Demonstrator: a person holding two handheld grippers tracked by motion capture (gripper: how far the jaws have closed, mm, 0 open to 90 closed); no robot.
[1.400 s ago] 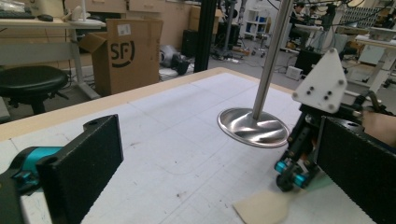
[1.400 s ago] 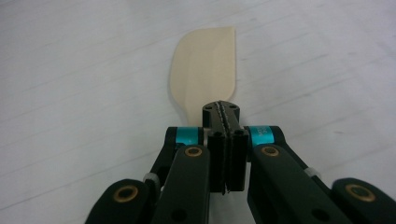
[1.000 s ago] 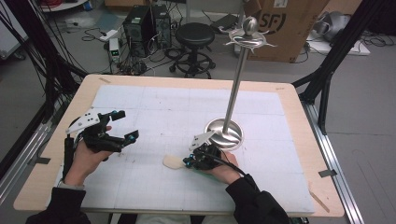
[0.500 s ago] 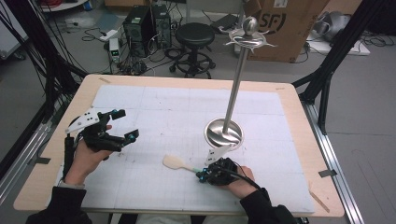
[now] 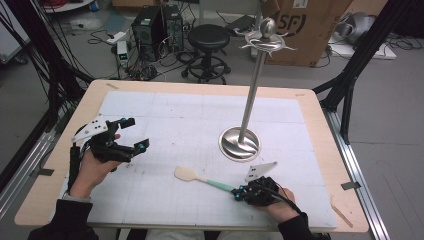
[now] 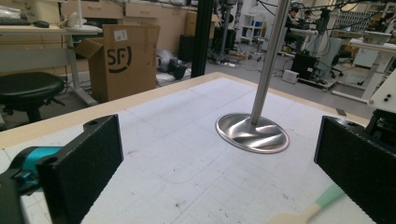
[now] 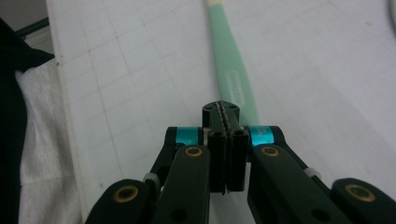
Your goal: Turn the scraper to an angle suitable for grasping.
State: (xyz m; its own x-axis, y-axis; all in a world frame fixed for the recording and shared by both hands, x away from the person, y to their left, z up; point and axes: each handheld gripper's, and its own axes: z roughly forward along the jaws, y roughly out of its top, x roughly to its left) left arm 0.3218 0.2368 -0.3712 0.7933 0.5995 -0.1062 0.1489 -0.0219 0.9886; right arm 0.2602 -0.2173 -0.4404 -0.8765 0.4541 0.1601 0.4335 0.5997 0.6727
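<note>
A spatula [image 5: 200, 178] with a cream head and mint-green handle lies flat on the white gridded mat, its head pointing up-left. My right gripper [image 5: 237, 193] is at the handle's lower right end, its jaws pressed together with nothing between them. In the right gripper view the handle [image 7: 229, 60] runs away from the shut right gripper [image 7: 225, 114] and passes under its tips. My left gripper [image 5: 137, 133] is held at the mat's left side, open and empty. Between the wide jaws of the left gripper [image 6: 219, 177] I see the stand's base [image 6: 252, 133] and the spatula's neck [image 6: 308, 212].
A tall steel stand [image 5: 240, 144] with a round base and a hooked crown [image 5: 265, 41] rises right of the mat's centre, just beyond my right hand. The wooden table edge [image 5: 200, 86] frames the mat. A stool [image 5: 207, 37] and a cardboard box [image 5: 305, 25] sit on the floor behind.
My right hand has slid down-right along the spatula's handle toward the near edge, jaws shut throughout. The spatula stays where it lay. The left hand has not moved.
</note>
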